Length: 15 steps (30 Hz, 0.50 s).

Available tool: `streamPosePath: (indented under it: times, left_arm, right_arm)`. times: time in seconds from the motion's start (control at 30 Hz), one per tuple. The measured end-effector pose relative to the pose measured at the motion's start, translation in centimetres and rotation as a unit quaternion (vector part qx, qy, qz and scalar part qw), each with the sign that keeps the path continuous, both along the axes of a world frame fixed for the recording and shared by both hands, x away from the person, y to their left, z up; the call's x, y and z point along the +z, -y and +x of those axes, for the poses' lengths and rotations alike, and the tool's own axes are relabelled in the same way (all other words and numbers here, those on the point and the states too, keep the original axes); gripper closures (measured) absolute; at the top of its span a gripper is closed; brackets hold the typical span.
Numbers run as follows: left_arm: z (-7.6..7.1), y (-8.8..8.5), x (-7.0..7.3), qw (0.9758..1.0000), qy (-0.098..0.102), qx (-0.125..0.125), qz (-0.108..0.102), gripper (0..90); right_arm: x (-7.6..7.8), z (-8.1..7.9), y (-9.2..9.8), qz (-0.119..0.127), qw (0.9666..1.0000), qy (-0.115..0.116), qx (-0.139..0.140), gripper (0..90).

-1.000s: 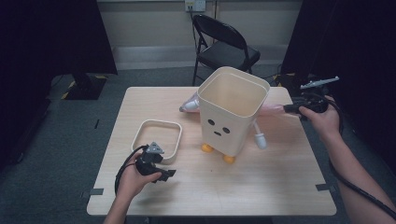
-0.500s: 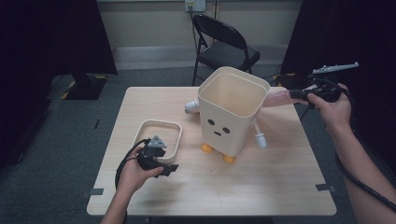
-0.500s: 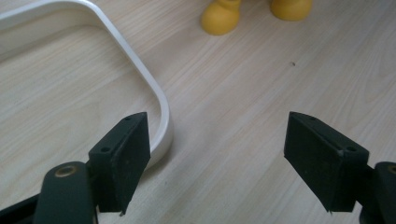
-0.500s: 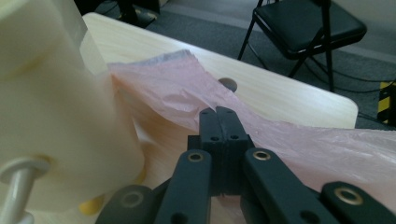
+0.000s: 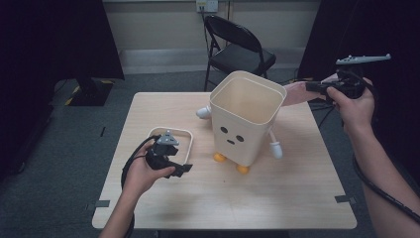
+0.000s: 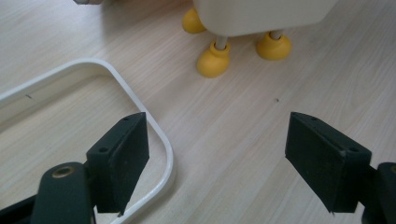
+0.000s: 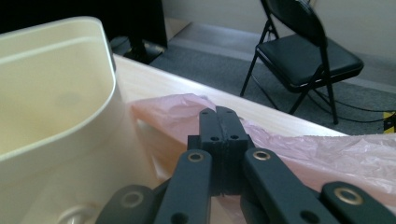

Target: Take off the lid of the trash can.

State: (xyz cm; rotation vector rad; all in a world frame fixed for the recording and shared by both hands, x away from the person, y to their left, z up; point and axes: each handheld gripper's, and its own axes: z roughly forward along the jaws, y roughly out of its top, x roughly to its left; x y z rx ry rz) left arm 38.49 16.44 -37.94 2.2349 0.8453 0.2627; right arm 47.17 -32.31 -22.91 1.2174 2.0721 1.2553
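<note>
Right gripper (image 5: 311,87), jaws pinched tight together on a pink plastic bag (image 5: 297,92). In the right gripper view the film (image 7: 299,140) spreads out both sides of the closed tips, so it looks caught between them, held up in the air just beside the rim of the cream bin (image 5: 246,115) w/ the face, stubby arms and yellow feet. Bin stands upright on the table (image 5: 277,198), mouth open; bag sits right at its near top edge, not inside yet.

Left gripper (image 5: 184,168) hangs low over the table, jaws wide apart, nothing between them. Just under and beside its left jaw lies a white frame ring (image 6: 163,149), flat on the wood; bin's yellow feet (image 6: 212,63) are ahead of it.

Bag: v. thin, light, limp, prob. slippery and easy to tear. It'll sag and cling, won't hold shape. Best grip = on the edge/hem, a fold of film pinched firm; 2nd gripper should take the opposite edge to spread the mouth over the bin rim. Ring looks stiff, light; take it by one side.
</note>
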Motion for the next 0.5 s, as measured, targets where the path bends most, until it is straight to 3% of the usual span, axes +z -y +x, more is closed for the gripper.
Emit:
streamPosePath:
  times: [0.23, 0.5]
  left_arm:
    - [0.2, 0.3, 1.2, 1.0000, 0.008, -0.003, 0.002, 21.2]
    - [0.1, 0.7, 3.6, 0.9996, 0.027, -0.005, -0.006, 21.3]
  right_arm:
    - [1.2, 0.0, 0.0, 0.031, 0.9993, 0.017, -0.004, 90.0]
    - [2.6, -1.0, -1.8, 0.048, 0.9977, 0.042, 0.022, 90.0]
